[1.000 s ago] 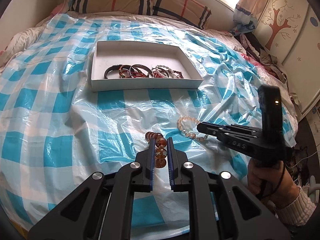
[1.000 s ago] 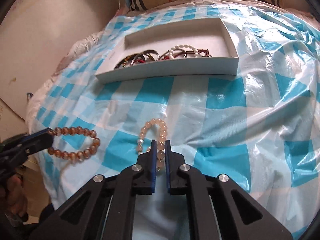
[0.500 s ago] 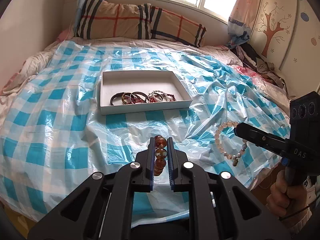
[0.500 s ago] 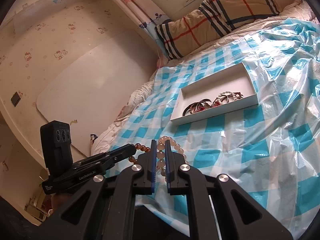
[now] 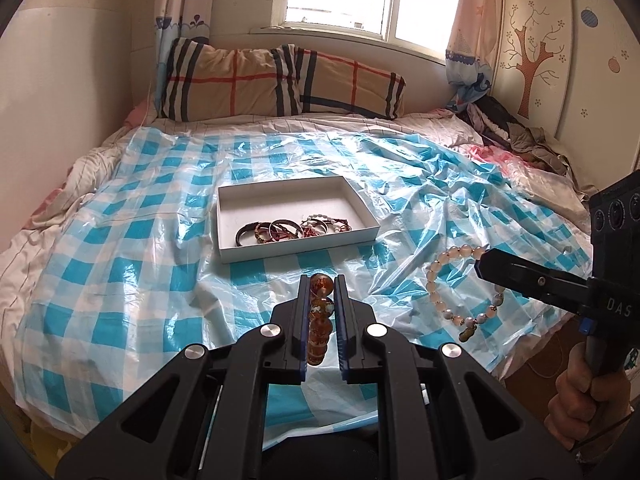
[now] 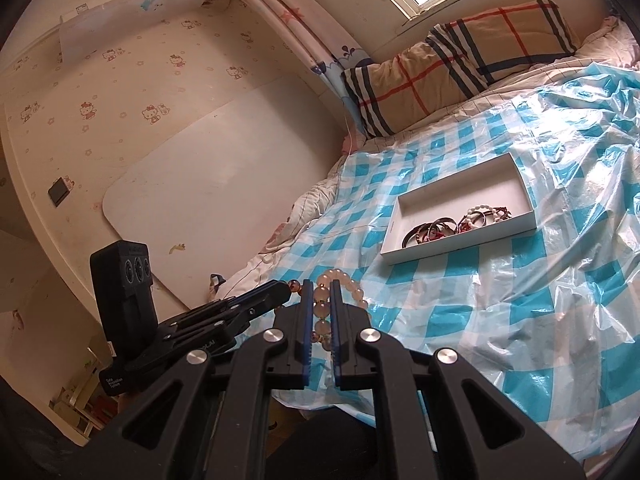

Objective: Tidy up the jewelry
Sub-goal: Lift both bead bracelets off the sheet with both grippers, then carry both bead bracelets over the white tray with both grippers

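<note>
You held both bracelets off the bed's near edge: your left tool pinched the amber bracelet, your right tool the pale bracelet. Loose loops (dangling freely) could snag the box rim near the bed's middle.

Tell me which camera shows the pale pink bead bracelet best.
The left wrist view: the pale pink bead bracelet hangs as a full loop from the right tool, pendant visible. In the right wrist view, only part of it shows, pinched between that tool's fingers.
</note>
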`<act>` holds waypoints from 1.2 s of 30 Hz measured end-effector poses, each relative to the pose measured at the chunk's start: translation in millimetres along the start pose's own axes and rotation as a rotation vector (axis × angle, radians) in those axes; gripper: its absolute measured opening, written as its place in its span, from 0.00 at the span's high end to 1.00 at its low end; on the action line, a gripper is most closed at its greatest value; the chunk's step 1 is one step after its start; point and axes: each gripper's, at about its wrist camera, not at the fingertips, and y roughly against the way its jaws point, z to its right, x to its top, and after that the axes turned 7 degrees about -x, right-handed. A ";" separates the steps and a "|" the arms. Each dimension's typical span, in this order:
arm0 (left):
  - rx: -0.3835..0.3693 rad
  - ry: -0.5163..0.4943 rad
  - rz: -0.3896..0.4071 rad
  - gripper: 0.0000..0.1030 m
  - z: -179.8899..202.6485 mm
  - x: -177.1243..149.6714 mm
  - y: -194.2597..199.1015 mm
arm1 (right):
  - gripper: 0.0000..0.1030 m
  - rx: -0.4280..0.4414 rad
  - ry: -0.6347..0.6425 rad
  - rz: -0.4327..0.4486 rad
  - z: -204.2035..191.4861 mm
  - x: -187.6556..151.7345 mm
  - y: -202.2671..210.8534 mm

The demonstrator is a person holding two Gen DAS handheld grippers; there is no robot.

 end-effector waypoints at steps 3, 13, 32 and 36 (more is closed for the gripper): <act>-0.001 -0.003 0.008 0.90 1.2 1.4 3.8 | 0.92 0.004 0.001 0.006 -2.1 0.6 2.1; -0.010 0.009 0.008 0.90 -2.8 4.6 0.6 | 0.92 0.011 -0.004 0.012 0.6 4.8 -2.0; -0.018 0.027 0.010 0.90 -3.6 22.1 -40.0 | 0.92 0.019 -0.031 0.021 23.4 30.2 -31.1; -0.024 0.030 0.009 0.90 -6.8 27.7 -51.4 | 0.92 0.016 -0.040 0.022 31.2 36.6 -40.3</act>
